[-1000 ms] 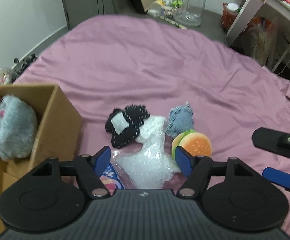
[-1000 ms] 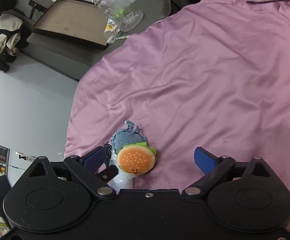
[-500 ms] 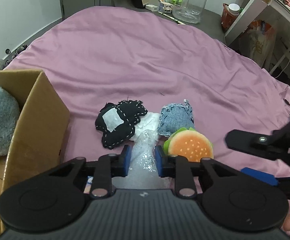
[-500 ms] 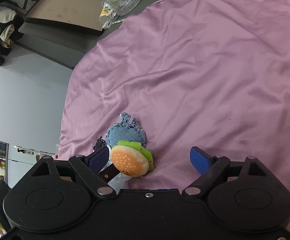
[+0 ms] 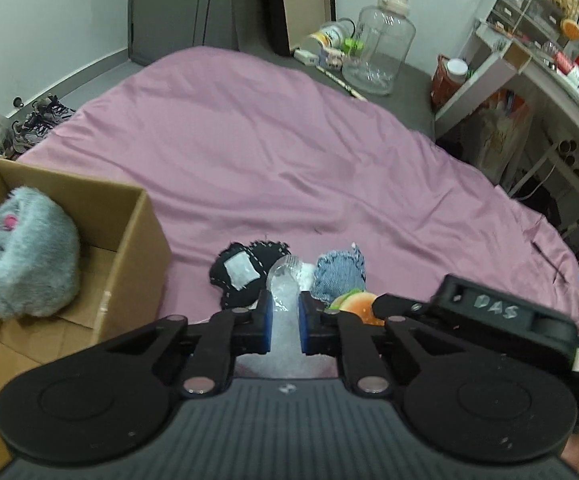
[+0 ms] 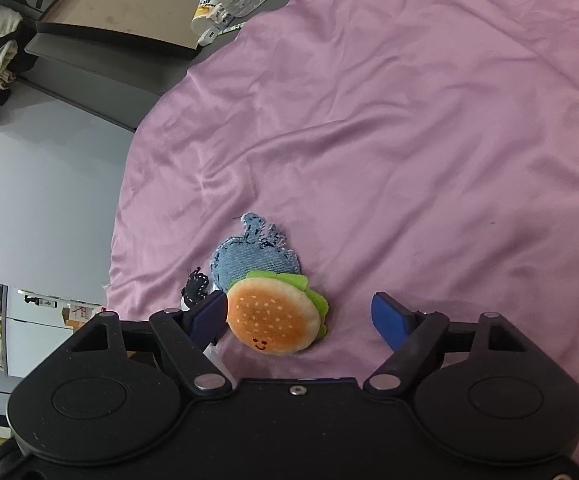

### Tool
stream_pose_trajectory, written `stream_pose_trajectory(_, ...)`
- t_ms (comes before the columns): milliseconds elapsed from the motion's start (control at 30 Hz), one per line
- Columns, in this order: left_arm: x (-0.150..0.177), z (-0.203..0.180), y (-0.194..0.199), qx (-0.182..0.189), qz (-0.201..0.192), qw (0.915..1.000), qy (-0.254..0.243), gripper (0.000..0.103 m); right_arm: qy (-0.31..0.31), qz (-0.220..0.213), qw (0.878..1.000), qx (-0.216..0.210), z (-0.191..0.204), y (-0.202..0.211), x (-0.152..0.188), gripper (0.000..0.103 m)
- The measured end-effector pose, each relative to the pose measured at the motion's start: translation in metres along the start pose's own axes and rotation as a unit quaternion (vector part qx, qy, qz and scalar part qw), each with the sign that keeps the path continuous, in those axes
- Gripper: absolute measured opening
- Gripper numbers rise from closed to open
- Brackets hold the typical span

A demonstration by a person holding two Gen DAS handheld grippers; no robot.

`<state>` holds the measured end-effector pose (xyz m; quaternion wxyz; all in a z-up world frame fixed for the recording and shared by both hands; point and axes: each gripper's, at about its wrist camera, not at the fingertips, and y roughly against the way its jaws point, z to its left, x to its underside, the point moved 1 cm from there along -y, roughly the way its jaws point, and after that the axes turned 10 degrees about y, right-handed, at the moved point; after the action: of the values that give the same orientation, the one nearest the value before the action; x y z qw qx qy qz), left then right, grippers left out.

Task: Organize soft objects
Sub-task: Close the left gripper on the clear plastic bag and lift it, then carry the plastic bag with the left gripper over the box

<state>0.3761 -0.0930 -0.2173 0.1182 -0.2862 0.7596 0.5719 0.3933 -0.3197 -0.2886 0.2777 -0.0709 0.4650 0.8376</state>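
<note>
Your left gripper is clamped on the crinkly plastic bag, likely light and slippery; grip mid-bag. Your right gripper gapes wide, empty, around the burger plush on the sheet

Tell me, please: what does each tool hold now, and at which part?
The left tool pinches the clear plastic bag around its middle. The right tool is open around the burger plush, holding nothing.

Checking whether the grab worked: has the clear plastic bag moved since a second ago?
Yes. The clear plastic bag lay flat beside the black patch toy; now the left gripper jaws pinch it and it stands up above that toy.
</note>
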Motion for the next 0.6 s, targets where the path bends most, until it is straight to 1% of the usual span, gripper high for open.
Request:
stream_pose_trajectory(67, -0.002, 0.002, 0.009, 0.002, -0.009, 1.0, 0.003, 0.012, 0.01, 0.005, 1.0, 0.007, 0.004, -0.005, 0.002, 0.078)
stream_pose_trajectory(100, -0.003, 0.003, 0.014, 0.003, -0.015, 0.9999, 0.003, 0.011, 0.019, 0.009, 1.0, 0.013, 0.008, -0.007, 0.004, 0.068)
stream_pose_trajectory(133, -0.004, 0.004, 0.018, 0.003, -0.02, 0.9998, 0.004, 0.011, 0.028, 0.012, 0.999, 0.015, 0.012, -0.008, 0.006, 0.039)
stream_pose_trajectory(167, -0.005, 0.005, 0.022, 0.004, -0.023, 0.9997, 0.006, 0.011, 0.033, 0.016, 0.999, 0.012, 0.013, -0.008, 0.008, 0.026)
stream_pose_trajectory(200, -0.006, 0.007, 0.026, 0.005, -0.027, 0.9996, 0.009, 0.01, 0.03, 0.021, 0.999, 0.009, 0.014, -0.008, 0.01, 0.019)
stream_pose_trajectory(233, -0.006, 0.007, 0.031, 0.007, -0.031, 0.9994, 0.01, 0.01, 0.031, 0.017, 0.999, 0.011, 0.015, -0.003, 0.012, 0.01)
stream_pose_trajectory(333, -0.004, 0.009, 0.046, 0.013, -0.044, 0.9989, 0.01, 0.01, 0.049, -0.011, 0.999, 0.011, 0.022, 0.018, 0.016, 0.004)
stream_pose_trajectory(400, -0.003, 0.01, 0.055, 0.017, -0.05, 0.9985, 0.012, 0.01, 0.05, -0.021, 0.999, 0.005, 0.024, 0.029, 0.02, 0.002)
stream_pose_trajectory(500, -0.002, 0.014, 0.069, 0.019, -0.06, 0.9979, 0.017, 0.01, 0.047, -0.034, 0.998, 0.004, 0.023, 0.045, 0.025, 0.002)
stream_pose_trajectory(600, 0.0, 0.016, 0.086, 0.024, -0.072, 0.997, 0.016, 0.01, 0.039, -0.044, 0.998, -0.007, 0.021, 0.059, 0.031, 0.002)
